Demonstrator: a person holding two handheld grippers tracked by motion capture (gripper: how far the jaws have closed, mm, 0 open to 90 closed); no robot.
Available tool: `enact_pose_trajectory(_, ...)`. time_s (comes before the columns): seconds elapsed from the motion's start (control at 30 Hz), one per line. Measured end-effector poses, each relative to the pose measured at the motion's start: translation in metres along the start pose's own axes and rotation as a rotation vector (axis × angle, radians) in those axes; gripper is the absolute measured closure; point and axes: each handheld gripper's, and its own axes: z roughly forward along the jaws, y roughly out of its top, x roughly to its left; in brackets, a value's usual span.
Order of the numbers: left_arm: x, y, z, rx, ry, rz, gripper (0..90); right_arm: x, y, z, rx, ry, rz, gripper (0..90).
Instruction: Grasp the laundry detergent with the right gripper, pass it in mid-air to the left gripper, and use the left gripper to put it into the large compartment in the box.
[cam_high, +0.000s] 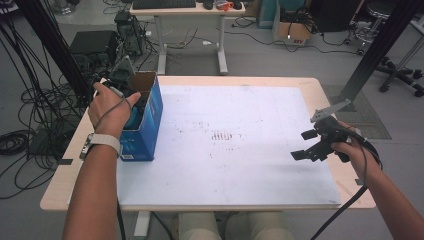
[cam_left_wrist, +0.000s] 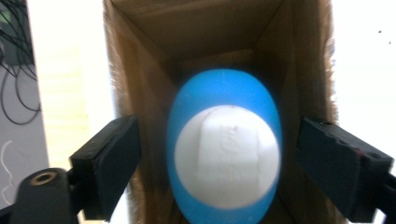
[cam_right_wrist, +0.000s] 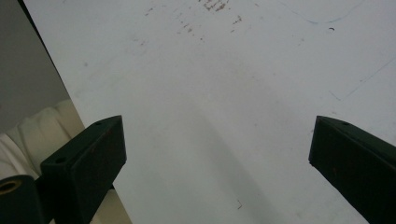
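The blue box (cam_high: 145, 120) walls hem the blue-and-white object (cam_left_wrist: 225, 144); the white table mat (cam_high: 240, 150) lies open.

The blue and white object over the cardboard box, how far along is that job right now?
Nearly done, it seems. The blue and white object sits inside the cardboard box, between the left gripper pads, which stand clear of it on both sides: it looks released. In hand: that gripper hangs over the box mouth. Probably left: lifting it out. The right gripper waits open over the white table.
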Motion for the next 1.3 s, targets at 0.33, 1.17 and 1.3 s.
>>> enact_pose_trajectory(0.33, -0.001, 0.0, -0.049, -0.124, -0.105, -0.006, 8.3, -0.001, 0.002, -0.004, -0.012, -0.009, -0.023, 4.2)
enact_pose_trajectory(1.17, -0.102, -0.022, -0.128, -0.263, -0.287, 0.515, 9.1, 0.007, 0.018, -0.028, 0.006, -0.026, -0.008, 4.1)
enact_pose_trajectory(1.3, -0.114, -0.026, -0.126, -0.252, -0.314, 0.572, 9.1, 0.008, 0.018, -0.03, 0.005, -0.024, -0.018, 4.1)
